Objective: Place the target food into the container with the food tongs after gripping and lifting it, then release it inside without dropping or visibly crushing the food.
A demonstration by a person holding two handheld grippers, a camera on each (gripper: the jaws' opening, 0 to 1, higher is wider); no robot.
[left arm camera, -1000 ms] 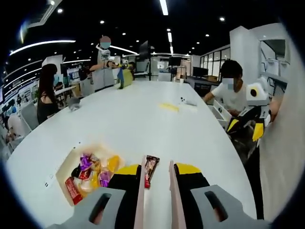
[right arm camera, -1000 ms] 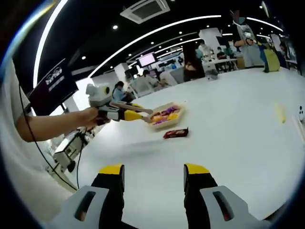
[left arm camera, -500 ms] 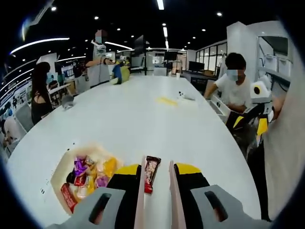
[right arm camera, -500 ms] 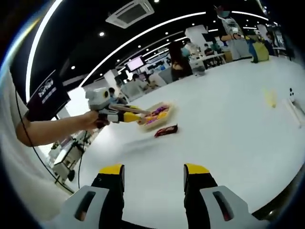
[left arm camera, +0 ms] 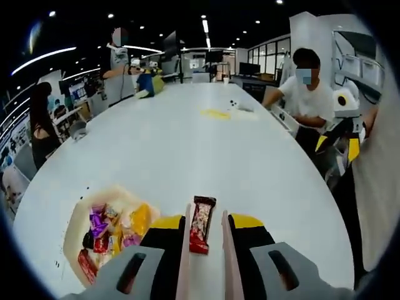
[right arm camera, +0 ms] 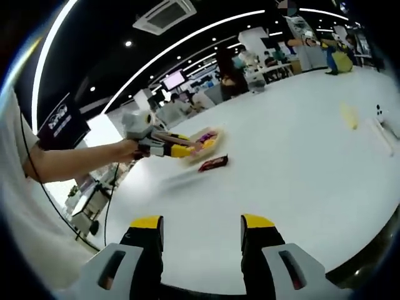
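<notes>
A snack bar in a dark red wrapper [left arm camera: 201,222] lies flat on the white table [left arm camera: 187,144], between the two pink arms of the food tongs [left arm camera: 185,250]. My left gripper [left arm camera: 205,224] is shut on those tongs, whose arms stand apart on either side of the bar. Just left of it sits a beige tray [left arm camera: 70,222] holding several wrapped sweets. The right gripper view has the same bar [right arm camera: 212,163], the tray [right arm camera: 201,140] and the left gripper [right arm camera: 178,150] held by a hand. My right gripper [right arm camera: 203,228] hovers open over bare table, far from the bar.
A seated person [left arm camera: 306,100] is at the table's right edge, beside the right gripper [left arm camera: 340,140]. A yellow item [left arm camera: 215,114] and small objects lie far across the table. Other people stand at the far end. The table edge curves close on the right.
The left gripper has come forward and down, so the bar now lies further in between the tong arms. The right gripper's view has shifted slightly; its jaws stay open.
</notes>
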